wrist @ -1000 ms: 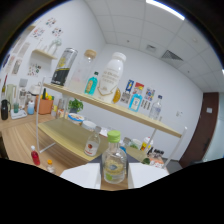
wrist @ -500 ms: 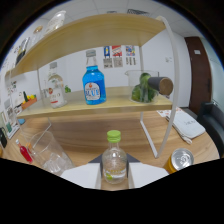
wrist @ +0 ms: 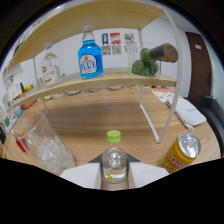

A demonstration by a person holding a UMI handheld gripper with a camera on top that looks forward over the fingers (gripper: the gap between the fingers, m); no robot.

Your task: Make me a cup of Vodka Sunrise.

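My gripper (wrist: 114, 167) is shut on a small clear bottle (wrist: 114, 159) with a green cap, held upright between the two pale fingers (wrist: 82, 172). Just ahead to the left stands a clear glass (wrist: 44, 144) filled with ice on the wooden table (wrist: 100, 117). An orange drink can (wrist: 183, 150) stands to the right of the fingers. Beyond them, a wire-framed wooden shelf (wrist: 100, 80) carries a blue bottle (wrist: 90, 55) and a clear bottle with a red label (wrist: 49, 69).
Green limes (wrist: 142, 66) and a dark bottle lying on its side (wrist: 161, 52) rest on the shelf's right end. The shelf's white leg (wrist: 150, 116) stands between the held bottle and the can. A white flat object (wrist: 189, 111) lies farther right.
The view has dropped lower and closer to the table and shelf. The ice glass and the orange can now sit nearer the fingers. The green-capped bottle stays in the grip.
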